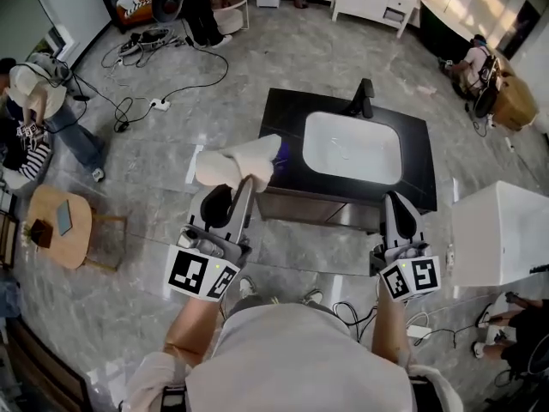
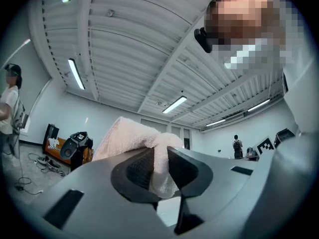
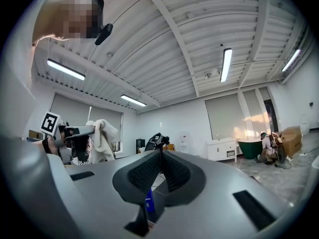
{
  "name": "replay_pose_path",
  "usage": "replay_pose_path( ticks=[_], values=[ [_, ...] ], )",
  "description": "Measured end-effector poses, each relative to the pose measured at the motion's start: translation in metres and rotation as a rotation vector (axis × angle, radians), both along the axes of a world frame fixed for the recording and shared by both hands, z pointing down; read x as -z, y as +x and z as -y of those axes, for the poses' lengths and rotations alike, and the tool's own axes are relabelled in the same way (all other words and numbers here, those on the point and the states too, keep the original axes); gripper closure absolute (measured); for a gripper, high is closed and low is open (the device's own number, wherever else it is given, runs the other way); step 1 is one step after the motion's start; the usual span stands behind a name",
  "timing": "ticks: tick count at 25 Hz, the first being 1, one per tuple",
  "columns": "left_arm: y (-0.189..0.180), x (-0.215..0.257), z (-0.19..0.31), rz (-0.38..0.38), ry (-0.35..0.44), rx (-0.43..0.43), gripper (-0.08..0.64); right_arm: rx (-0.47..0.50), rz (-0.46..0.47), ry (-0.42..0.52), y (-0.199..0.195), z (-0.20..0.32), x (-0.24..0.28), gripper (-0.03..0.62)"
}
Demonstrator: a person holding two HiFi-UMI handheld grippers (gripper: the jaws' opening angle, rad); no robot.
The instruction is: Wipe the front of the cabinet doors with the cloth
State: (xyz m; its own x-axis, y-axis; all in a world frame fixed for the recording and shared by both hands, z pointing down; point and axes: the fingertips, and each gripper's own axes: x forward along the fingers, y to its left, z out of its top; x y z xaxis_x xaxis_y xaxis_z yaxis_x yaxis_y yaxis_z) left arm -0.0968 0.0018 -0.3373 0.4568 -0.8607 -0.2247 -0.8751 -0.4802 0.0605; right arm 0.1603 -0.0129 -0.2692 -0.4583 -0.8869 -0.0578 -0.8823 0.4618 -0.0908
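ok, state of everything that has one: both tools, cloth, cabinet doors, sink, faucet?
left tool: shut on the cloth, pointing up.
right tool: shut, nothing between its jaws.
cloth: bunched, clamped in the left tool, clear of the cabinet.
cabinet doors: look shut, but seen too steeply to be sure.
sink: basin empty.
faucet: no water seen running.
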Motion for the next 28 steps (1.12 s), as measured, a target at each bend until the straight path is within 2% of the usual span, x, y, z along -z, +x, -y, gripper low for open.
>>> replay_pose_path(
  ticks=[4,9,20,28],
  values=[
    [-0.023,-0.004,-0.02,0.018,-0.003,0.058,0.474,-0.008,0.007,0.007,-0.002,-0.01,0.001,0.555],
    [-0.04,-0.01,-0.025,0.031,-0.021,0.083,0.474,0.01,-0.003,0.013,-0.018,-0.012,0.003,0.555],
    [-0.059,-0.008,-0.041,0.031,-0.006,0.099,0.474,0.046,-0.023,0.027,-0.044,-0.022,0.009,0.555],
    [-0.065,-0.01,-0.04,0.026,-0.004,0.11,0.474,0.02,-0.035,0.03,-0.038,-0.015,0.008,0.555]
  ],
)
